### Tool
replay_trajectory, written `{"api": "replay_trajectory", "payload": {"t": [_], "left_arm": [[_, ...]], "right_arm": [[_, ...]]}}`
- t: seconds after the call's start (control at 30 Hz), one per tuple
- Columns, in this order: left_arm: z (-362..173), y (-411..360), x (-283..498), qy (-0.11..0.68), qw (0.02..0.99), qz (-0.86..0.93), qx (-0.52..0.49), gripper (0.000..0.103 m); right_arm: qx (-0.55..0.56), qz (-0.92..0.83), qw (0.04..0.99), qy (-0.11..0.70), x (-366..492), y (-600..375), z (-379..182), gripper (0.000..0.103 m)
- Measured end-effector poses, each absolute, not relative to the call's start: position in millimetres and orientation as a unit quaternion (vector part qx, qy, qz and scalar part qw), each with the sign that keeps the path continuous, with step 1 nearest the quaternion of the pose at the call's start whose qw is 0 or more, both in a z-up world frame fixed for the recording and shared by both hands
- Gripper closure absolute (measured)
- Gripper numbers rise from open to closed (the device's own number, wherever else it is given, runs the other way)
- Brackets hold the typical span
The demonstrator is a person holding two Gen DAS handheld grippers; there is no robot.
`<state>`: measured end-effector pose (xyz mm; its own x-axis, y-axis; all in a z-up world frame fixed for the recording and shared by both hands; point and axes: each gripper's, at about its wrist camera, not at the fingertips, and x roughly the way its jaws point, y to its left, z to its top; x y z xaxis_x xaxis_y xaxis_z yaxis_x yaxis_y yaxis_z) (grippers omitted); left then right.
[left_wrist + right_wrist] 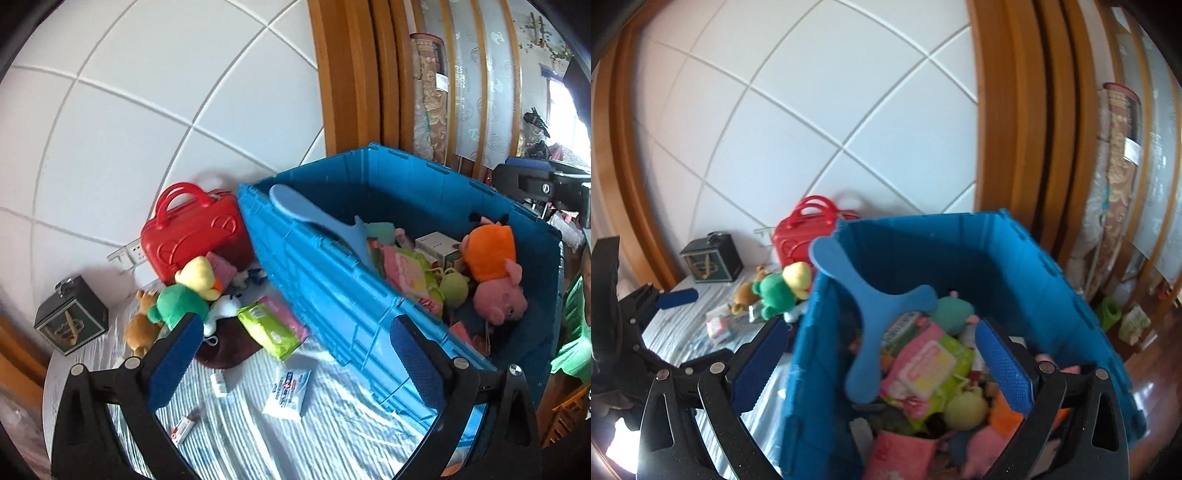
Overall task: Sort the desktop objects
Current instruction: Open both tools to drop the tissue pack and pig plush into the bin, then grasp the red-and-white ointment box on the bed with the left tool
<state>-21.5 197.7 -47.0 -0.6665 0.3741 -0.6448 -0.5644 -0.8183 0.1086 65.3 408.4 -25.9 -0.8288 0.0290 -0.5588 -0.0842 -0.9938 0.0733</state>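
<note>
my left gripper [299,354] and right gripper [882,363] both hang spread and empty over the blue crate [332,295], where a blue boomerang [866,314] leans on its rim, toys [184,295] still waiting beside it.

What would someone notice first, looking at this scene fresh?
The big blue plastic crate, heaped with soft toys and packets, with a blue three-armed boomerang leaning on its rim. Behind it, a glossy red plastic case stands by the white tiled wall.
</note>
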Motion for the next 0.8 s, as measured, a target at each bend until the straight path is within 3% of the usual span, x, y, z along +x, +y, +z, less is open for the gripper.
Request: {"api": "replay_trajectory", "payload": {"t": [0.4, 0.8], "left_arm": [[-83.2, 75.2, -19.8, 0.119, 0.194, 0.905, -0.359, 0.001], [-165.8, -13.7, -39.4, 0.124, 0.169, 0.888, -0.409, 0.000]], "right_arm": [[-0.321, 0.946, -0.035, 0.024, 31.3, 287.3, -37.0, 0.000], [-0.409, 0.911, -0.042, 0.010, -8.5, 198.3, -118.6, 0.000]]}}
